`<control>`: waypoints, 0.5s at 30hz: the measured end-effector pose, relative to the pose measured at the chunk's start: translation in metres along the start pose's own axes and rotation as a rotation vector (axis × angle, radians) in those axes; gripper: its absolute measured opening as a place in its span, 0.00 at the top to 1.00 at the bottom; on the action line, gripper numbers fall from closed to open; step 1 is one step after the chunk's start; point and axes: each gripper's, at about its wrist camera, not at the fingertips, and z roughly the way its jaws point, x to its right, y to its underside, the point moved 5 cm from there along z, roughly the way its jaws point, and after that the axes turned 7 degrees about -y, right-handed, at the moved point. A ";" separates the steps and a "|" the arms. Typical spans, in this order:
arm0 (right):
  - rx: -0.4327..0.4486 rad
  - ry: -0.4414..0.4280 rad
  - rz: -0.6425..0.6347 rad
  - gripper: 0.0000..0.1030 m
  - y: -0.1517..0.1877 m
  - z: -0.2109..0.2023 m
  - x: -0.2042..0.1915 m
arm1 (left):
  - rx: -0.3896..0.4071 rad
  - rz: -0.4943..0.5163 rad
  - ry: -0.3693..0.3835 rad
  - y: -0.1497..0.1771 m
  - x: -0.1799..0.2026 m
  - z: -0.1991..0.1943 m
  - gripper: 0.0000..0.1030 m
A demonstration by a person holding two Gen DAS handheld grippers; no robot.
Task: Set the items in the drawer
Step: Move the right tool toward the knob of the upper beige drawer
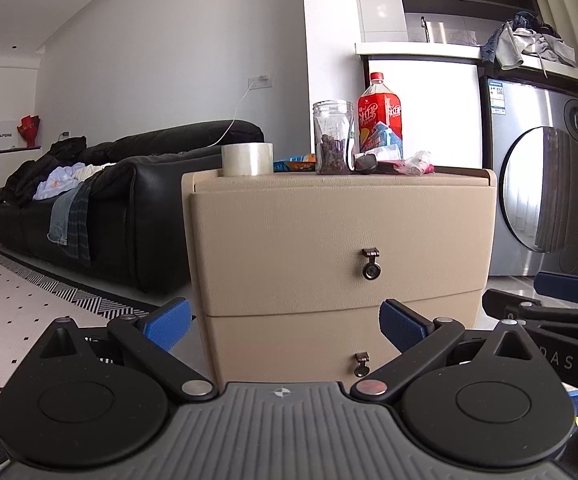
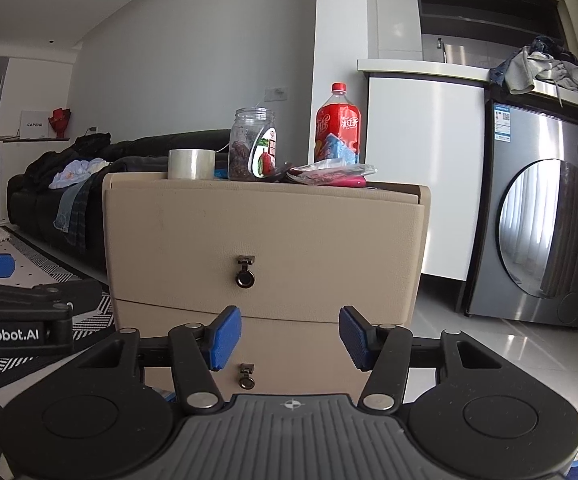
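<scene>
Both your grippers face a closed beige drawer cabinet (image 1: 339,240), jaws spread, holding nothing.
Tape roll (image 1: 247,159), jar (image 1: 332,138) and bottle (image 1: 380,116) crowd its top; a careless reach could topple the bottle.

Clock places are read from the centre of the left wrist view.

- Sofa (image 1: 129,168): black and padded, at 9 o'clock, standing along the grey wall.
- Clothes (image 1: 65,196): pale, denim and dark pieces strewn on the sofa's seat, at 9 o'clock.
- Rug (image 1: 29,300): white with black dots and a zigzag border, at 8 o'clock.
- Washing machine (image 1: 529,184): silver with a round mirrored door, at 3 o'clock.
- Counter (image 1: 417,50): white, at 1 o'clock, above the washing machine.
- Laundry heap (image 1: 529,46): grey and blue, on the counter, at 2 o'clock.
- Wall socket (image 1: 261,80): at 12 o'clock, with a thin white cable (image 1: 235,116) hanging from it.
- Red bouquet (image 1: 29,128): at 10 o'clock, beside a white box (image 1: 3,136).
</scene>
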 end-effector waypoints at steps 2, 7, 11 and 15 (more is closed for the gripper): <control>0.004 0.004 0.004 0.47 -0.003 0.004 0.001 | 0.010 -0.001 0.003 -0.007 -0.002 0.008 0.00; -0.015 0.023 0.024 0.52 -0.009 0.020 0.001 | 0.035 -0.006 0.013 -0.024 -0.008 0.029 0.00; -0.033 0.027 0.038 0.54 -0.012 0.033 0.002 | 0.054 -0.010 0.021 -0.038 -0.013 0.046 0.00; -0.037 0.028 0.022 0.55 -0.013 0.042 -0.001 | 0.074 -0.014 0.029 -0.051 -0.017 0.063 0.00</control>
